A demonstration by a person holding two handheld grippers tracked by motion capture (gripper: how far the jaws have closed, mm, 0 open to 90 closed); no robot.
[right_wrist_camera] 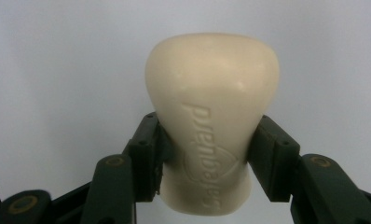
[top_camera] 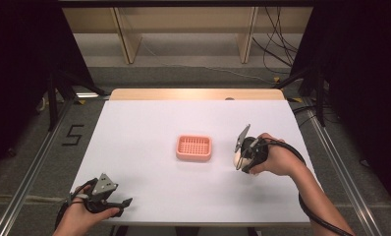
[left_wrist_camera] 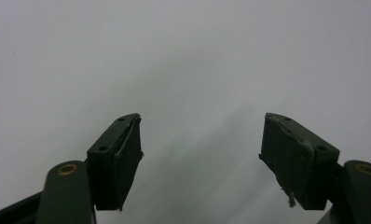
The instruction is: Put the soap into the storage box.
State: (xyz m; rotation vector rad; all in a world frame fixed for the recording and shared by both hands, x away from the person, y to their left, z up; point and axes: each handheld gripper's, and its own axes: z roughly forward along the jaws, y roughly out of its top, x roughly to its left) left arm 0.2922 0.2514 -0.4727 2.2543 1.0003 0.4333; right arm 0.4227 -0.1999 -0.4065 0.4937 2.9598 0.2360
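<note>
A cream bar of soap (right_wrist_camera: 211,116) with raised lettering sits between the jaws of my right gripper (right_wrist_camera: 207,154), both pads pressed on its sides. From above, that gripper (top_camera: 242,160) hovers just right of a pink slotted soap dish (top_camera: 194,148) in the table's middle, and the pale soap (top_camera: 237,158) peeks out at its tip. My left gripper (top_camera: 122,204) rests near the front left edge, held by a hand. Its jaws (left_wrist_camera: 200,158) stand wide apart over bare white table with nothing between them.
The white table (top_camera: 149,123) has a wooden strip along its far edge. Metal rails run along both sides on the floor. Wooden frame legs and loose cables lie beyond the table. A black cable trails from the right gripper down the forearm.
</note>
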